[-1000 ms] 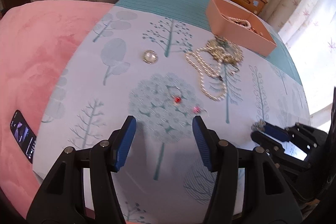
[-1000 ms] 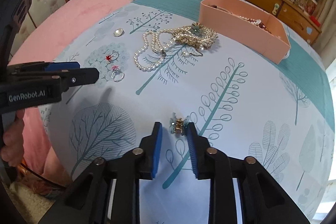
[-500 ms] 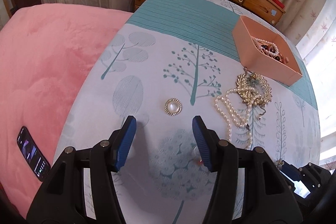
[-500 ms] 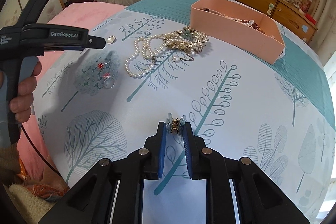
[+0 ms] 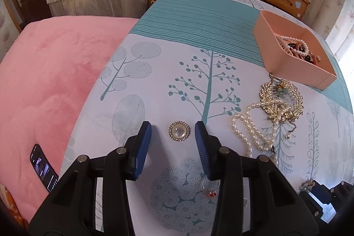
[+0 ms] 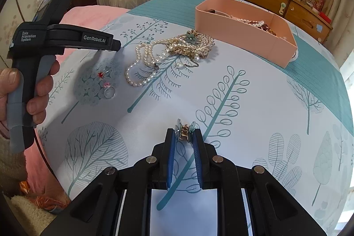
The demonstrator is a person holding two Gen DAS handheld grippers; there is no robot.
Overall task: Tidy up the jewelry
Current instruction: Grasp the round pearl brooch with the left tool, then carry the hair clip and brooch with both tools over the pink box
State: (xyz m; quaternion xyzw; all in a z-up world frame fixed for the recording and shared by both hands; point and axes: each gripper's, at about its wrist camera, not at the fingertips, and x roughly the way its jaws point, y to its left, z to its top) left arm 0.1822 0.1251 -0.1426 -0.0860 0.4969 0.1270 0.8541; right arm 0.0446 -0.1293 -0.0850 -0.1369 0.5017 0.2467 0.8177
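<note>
Left wrist view: a round pearl brooch with a sparkling rim lies flat on the tree-print cloth between the blue pads of my left gripper, whose jaws are closing without touching it; a second ago they framed two red-stoned rings instead. Right wrist view: my right gripper pinches a small blue-petalled gold hair clip at its fingertips, lifted slightly since then; the pink tray sits beyond.

Red-beaded silver hoop earring half hidden behind left gripper's arm. Black smartphone partly covered there too. Pink plastic tray contents: tangled beads, pieces indistinguishable. Right gripper cut off by left-view edge.
</note>
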